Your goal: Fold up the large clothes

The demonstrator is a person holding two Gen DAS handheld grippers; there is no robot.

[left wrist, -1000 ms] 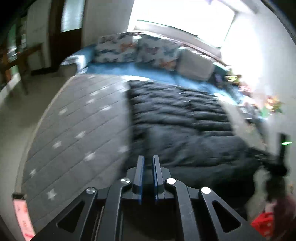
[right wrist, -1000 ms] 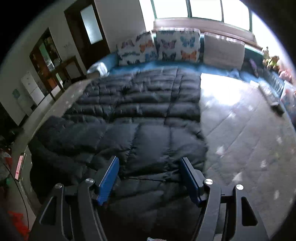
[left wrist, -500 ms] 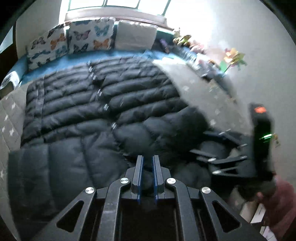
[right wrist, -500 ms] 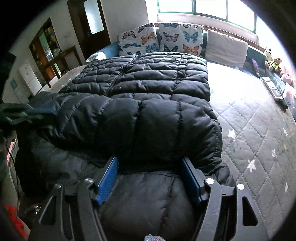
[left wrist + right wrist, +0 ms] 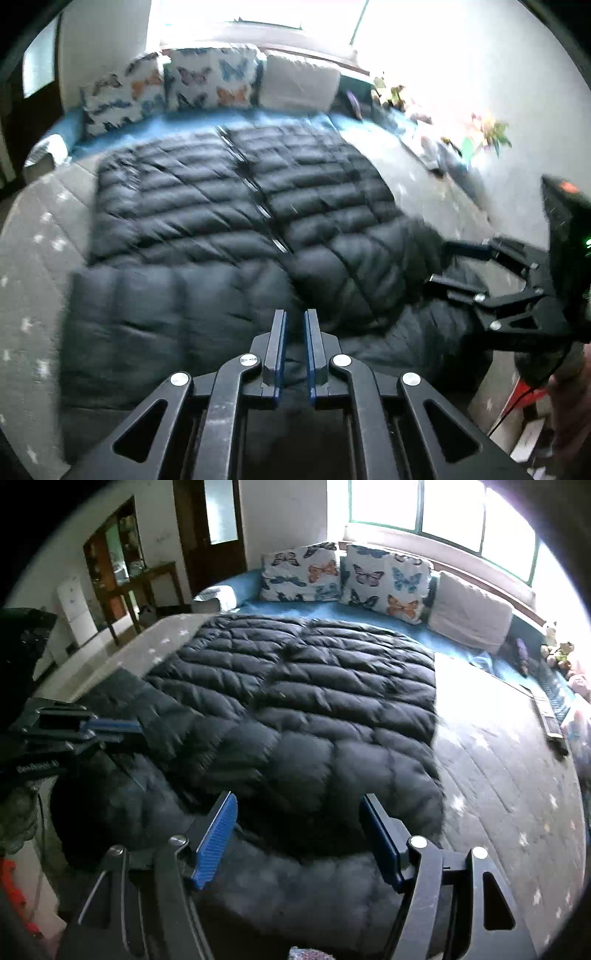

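Black puffer coat [image 5: 236, 221] lies spread on the bed [image 5: 517, 775], front up, snap placket running toward the butterfly pillows [image 5: 384, 579]. Its near end is bunched at the bed's foot, a puffy roll doubled over toward the middle.

Left gripper [image 5: 294, 325]: fingers together, only a thin slit between the pads. Dark fabric sits right under and behind them; I cannot tell whether any of it is pinched. Right gripper [image 5: 299, 827]: jaws apart, straddling the thick roll, pads not visibly pressing in.

My read: I am at the first fold, bringing the near end up over the body. Little of it is done.

Notes for doing it well:
- Close the right on the roll deep enough to catch both layers; the shell looks slick and the filling springy, so a shallow pinch may slip.
- Get both grippers level on the same edge, well apart, before lifting.
- Carry the edge low over the coat and lay it square to the placket.
- Press down after release; trapped air may push the fold open.
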